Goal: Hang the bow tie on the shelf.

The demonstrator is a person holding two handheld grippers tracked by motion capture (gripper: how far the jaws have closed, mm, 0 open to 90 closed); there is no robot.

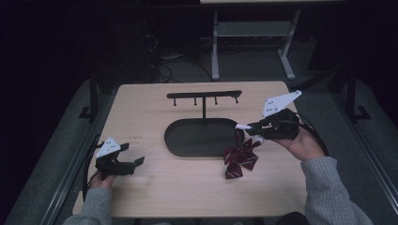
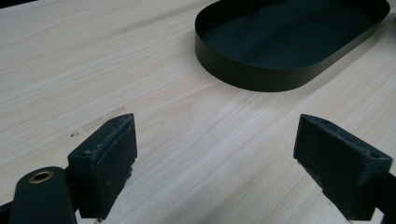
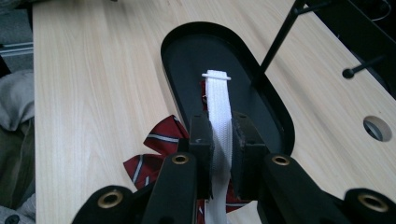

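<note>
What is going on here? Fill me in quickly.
A person at a wooden table holds tongs in each hand. The right tongs are shut on the white strap of a red striped bow tie, which hangs by the near right edge of a black oval tray. A hook stand rises from that tray. The left tongs rest open over bare table, holding nothing.

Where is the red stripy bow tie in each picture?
High view: the red striped bow tie hangs lower right of centre, below the right gripper, by the right end of the black oval tray.
Left gripper view: not in it.
Right gripper view: bottom centre-left, behind the jaws shut on its white strap.
Shared landmark: the black oval tray.
</note>
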